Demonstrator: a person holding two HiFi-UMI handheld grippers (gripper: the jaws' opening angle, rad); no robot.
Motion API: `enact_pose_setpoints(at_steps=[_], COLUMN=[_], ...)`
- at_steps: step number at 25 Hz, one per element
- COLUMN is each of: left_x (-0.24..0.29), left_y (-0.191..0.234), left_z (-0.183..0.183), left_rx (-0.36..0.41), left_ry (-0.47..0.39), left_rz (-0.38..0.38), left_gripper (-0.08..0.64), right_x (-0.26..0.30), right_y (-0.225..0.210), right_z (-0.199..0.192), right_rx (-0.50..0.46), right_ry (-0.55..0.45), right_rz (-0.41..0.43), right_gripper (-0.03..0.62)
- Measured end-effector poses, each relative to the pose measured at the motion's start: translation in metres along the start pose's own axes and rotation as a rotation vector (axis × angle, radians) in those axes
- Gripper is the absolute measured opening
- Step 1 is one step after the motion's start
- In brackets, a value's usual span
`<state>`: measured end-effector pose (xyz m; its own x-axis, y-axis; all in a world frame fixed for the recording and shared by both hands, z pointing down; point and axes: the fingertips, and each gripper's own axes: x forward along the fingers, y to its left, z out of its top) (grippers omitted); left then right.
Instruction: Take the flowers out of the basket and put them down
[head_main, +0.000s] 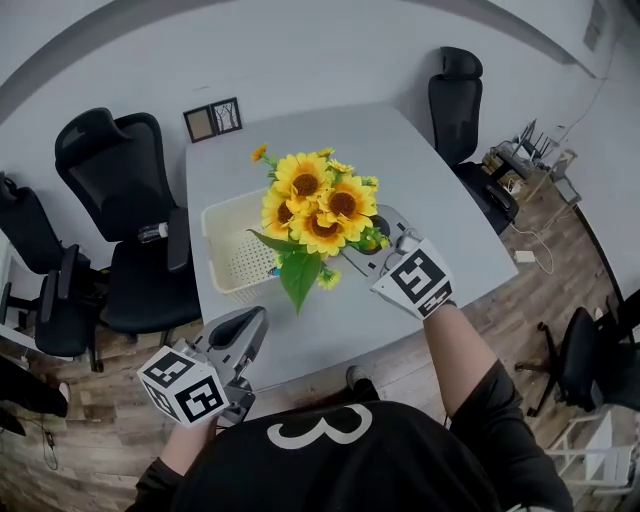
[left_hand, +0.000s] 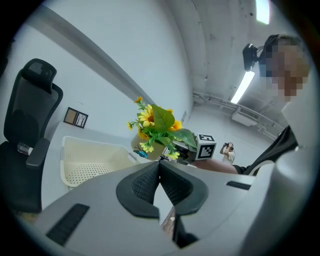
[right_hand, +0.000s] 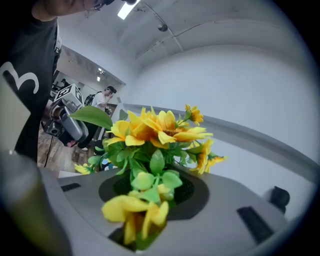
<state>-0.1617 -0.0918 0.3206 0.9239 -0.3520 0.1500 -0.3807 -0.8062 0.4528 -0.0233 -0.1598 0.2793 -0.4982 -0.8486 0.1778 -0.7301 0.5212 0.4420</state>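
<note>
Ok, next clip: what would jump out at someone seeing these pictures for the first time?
First, the bright yellow sunflower bunch. The right gripper clamps it by its stems over the middle of the grey table, right beside the cream perforated basket, which looks empty. Next comes the left gripper at the table's near edge, jaws together and holding nothing.

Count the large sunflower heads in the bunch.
4 large sunflower heads in the flowers: back, right, left, front. Others may be hidden beneath.
</note>
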Motion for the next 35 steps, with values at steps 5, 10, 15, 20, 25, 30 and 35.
enact_pose_setpoints(at_steps=[5,10,15,20,25,30,35], left_x=[0.068,0.114,0.156,0.2,0.243,0.276,0.304], left_y=[-0.041,-0.061,-0.071,-0.081,-0.09,-0.09,-0.096], left_z=[-0.004,-0.001,-0.006,-0.013,-0.022,-0.03,-0.043], left_rx=[0.025,0.028,0.034,0.006,-0.009,-0.03,-0.045], left_ry=[0.047,0.071,0.091,0.117,0.125,0.138,0.155], left_rz=[-0.048,-0.089,-0.109,-0.103,-0.08,-0.049,-0.019], left_gripper=[0.012,0.012,0.012,0.012,0.012,0.012,0.012], right_x=[-0.071,-0.109,-0.136,-0.154,-0.166,-0.166,-0.171], right_y=[-0.063,-0.1,-0.131,-0.164,-0.191,-0.207,-0.207], right_z=[-0.036,-0.064,-0.099,-0.142,-0.189,-0.233,-0.284], right_rx=[0.031,0.069,0.109,0.163,0.215,0.264,0.334], right_ry=[0.017,0.046,0.067,0.093,0.113,0.134,0.17], right_rz=[-0.102,-0.156,-0.189,-0.196,-0.171,-0.14,-0.098], right_gripper=[0.133,0.133,0.133,0.133,0.133,0.133,0.133])
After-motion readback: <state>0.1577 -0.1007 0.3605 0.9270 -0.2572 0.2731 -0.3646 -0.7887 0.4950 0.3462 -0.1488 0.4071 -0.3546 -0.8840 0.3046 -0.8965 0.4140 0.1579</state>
